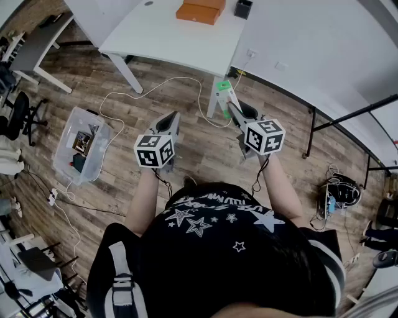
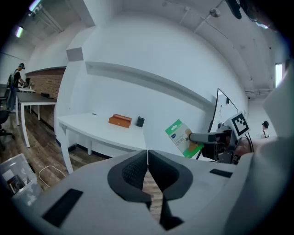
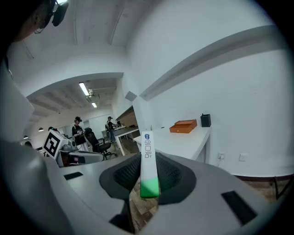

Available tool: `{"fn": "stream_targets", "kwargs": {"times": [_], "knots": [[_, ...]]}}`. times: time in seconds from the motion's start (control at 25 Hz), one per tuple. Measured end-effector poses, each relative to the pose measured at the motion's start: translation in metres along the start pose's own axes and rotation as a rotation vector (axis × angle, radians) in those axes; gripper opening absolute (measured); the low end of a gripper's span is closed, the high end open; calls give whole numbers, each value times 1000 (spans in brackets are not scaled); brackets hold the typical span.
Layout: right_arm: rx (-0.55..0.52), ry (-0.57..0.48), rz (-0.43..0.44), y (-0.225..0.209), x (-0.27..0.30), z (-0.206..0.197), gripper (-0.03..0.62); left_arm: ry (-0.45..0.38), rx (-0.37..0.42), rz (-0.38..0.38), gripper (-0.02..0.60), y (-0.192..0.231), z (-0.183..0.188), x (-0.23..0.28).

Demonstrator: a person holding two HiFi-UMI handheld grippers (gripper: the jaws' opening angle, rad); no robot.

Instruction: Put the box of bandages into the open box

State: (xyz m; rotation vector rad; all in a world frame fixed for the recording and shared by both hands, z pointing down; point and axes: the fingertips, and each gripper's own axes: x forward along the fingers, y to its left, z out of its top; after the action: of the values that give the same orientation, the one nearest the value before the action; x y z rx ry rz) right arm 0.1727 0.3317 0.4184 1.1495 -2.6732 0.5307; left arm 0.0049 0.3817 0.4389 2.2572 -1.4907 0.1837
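At eleven o'clock, just ahead of the person, the left gripper (image 2: pixel 148 158) has its jaws pressed together with nothing between them. At one o'clock the right gripper (image 3: pixel 149 176) is clamped on the box of bandages (image 3: pixel 147 151), a slim white and green carton standing upright between the pads, above the wooden floor (image 1: pixel 205 149). At nine o'clock a clear plastic bin (image 1: pixel 62 155) sits on that floor. Farther off, at twelve o'clock, a white table (image 1: pixel 161 31) bears an orange box (image 1: pixel 200 11), with a black holder (image 1: pixel 243 8) at its three o'clock.
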Motion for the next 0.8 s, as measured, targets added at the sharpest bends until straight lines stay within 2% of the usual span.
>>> {"fn": "stream_targets", "kwargs": {"times": [0.2, 0.8], "knots": [[3, 1, -6, 6, 13, 3, 109, -7, 18, -8, 23, 13, 9, -1], [-14, 29, -36, 43, 70, -9, 109, 7, -14, -35, 23, 79, 4, -15]]}}
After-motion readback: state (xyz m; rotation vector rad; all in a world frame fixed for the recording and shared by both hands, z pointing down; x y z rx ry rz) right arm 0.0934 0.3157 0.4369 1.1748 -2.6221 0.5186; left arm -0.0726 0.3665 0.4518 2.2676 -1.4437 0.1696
